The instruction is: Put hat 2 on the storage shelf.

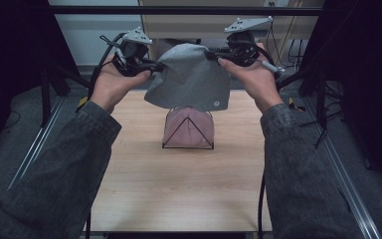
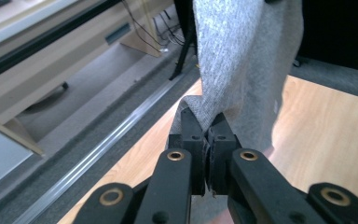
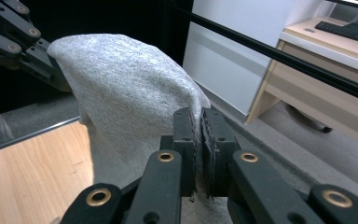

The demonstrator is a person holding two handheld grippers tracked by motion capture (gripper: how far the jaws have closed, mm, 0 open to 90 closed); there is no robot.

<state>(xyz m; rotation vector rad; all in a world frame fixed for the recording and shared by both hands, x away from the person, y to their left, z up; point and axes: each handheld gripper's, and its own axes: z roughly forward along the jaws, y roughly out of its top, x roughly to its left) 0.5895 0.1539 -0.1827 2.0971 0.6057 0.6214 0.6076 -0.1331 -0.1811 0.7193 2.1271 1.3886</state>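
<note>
A grey knitted cloth [image 1: 189, 79] hangs in the air between my two grippers, above the far half of the wooden table [image 1: 179, 184]. My left gripper [image 1: 155, 65] is shut on the cloth's left edge; in the left gripper view its jaws pinch the grey fabric [image 2: 242, 60] at the tips [image 2: 204, 125]. My right gripper [image 1: 213, 54] is shut on the right edge, and the right gripper view shows the cloth [image 3: 126, 98] clamped at its tips [image 3: 198, 116], with the left gripper [image 3: 46, 63] holding the far corner. Below the cloth stands a pink cloth [image 1: 189, 127] draped over a black wire stand [image 1: 188, 146].
Dark fabric panels close off both sides. Metal rails [image 1: 350, 199] run along the table's left and right edges. A black bar [image 1: 189, 10] crosses overhead at the back. Beyond the table stands a pale wooden desk [image 3: 326, 70] with cables under it.
</note>
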